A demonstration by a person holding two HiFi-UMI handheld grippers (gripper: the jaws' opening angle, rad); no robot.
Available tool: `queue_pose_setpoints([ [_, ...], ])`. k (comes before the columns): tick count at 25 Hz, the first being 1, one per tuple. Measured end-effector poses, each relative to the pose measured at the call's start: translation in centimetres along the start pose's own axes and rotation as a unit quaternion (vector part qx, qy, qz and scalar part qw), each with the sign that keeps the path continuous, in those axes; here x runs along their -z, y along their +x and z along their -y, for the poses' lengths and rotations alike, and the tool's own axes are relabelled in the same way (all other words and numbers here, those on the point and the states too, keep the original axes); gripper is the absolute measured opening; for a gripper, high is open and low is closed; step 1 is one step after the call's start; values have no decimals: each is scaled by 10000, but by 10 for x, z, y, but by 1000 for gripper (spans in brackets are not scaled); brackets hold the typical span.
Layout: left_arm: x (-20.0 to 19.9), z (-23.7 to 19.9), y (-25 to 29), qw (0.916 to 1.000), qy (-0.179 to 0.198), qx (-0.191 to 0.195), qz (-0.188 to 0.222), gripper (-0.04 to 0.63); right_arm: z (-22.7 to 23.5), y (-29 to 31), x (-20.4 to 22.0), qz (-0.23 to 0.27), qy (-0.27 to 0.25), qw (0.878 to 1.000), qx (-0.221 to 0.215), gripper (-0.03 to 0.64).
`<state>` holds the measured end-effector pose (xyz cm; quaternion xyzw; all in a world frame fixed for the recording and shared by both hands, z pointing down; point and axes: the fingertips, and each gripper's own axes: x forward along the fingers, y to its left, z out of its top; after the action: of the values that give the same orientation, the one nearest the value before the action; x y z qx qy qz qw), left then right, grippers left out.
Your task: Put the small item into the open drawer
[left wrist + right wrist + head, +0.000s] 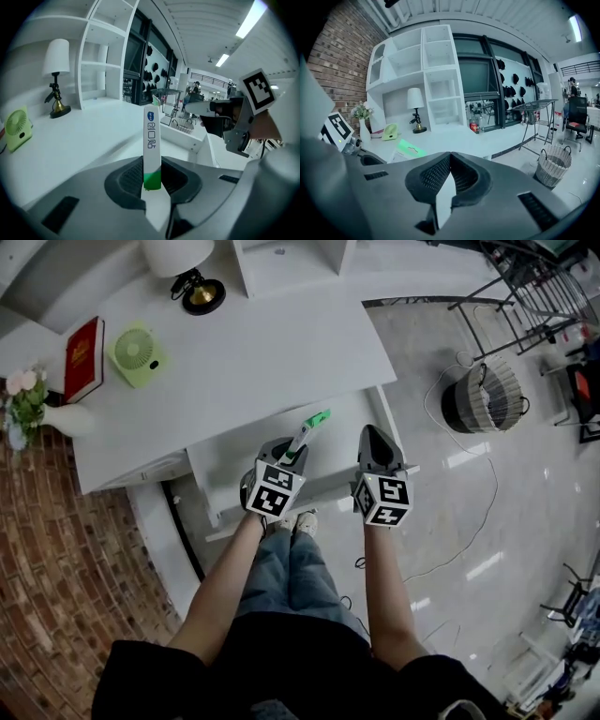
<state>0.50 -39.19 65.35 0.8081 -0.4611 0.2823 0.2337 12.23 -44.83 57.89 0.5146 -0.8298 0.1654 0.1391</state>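
Note:
A slim white packet with green ends sticks out forward from my left gripper, which is shut on its lower end. In the left gripper view the packet stands upright between the pads of that gripper. It hangs over the white open drawer that juts out from under the white desk. My right gripper is alongside at the right, over the drawer's right end. Its jaws meet at the tips with nothing between them.
On the desk stand a lamp, a green fan, a red book and a vase of flowers. A white shelf unit is at the back. A wire basket and a cable lie on the floor to the right.

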Motion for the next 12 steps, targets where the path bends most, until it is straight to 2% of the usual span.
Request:
queue_pose_setpoints([
  [6, 35, -8, 38, 9965, 3, 63, -829, 92, -1, 26, 25, -340, 67, 9993, -122, 0],
  [12, 65, -17, 64, 9872, 94, 40, -1589, 92, 9, 47, 44, -512, 63, 9986, -105, 0],
])
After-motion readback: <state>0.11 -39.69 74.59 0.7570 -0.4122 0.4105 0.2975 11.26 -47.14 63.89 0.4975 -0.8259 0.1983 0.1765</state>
